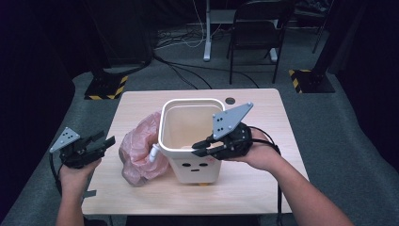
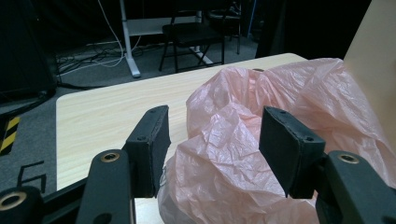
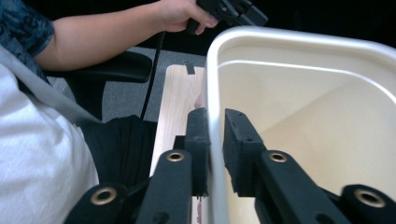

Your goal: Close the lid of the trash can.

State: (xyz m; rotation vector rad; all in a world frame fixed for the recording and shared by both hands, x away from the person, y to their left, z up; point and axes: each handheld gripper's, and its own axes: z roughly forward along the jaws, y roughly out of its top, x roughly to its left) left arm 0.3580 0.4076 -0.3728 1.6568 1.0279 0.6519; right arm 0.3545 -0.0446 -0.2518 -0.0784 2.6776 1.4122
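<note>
A white plastic bin (image 1: 163, 123) with a small face printed on its front stands upright in the middle of the wooden table (image 1: 266, 136). A crumpled pink plastic bag (image 1: 137, 151) lies against its left side. My right gripper (image 1: 200, 148) is shut on the bin's near right rim (image 3: 299, 35), with one jaw outside the wall and one inside. My left gripper (image 1: 106, 140) hovers open at the table's left edge and points at the bag. In the left gripper view the bag (image 2: 224, 158) lies just beyond the open left gripper (image 2: 215, 126).
A white peg-like handle (image 1: 153, 153) sticks out of the bin's left side beside the bag. A dark round hole (image 1: 230, 100) marks the table's far edge. Beyond the table stand a folding chair (image 1: 256, 33) and two stands with striped bases (image 1: 106, 87) (image 1: 307, 80).
</note>
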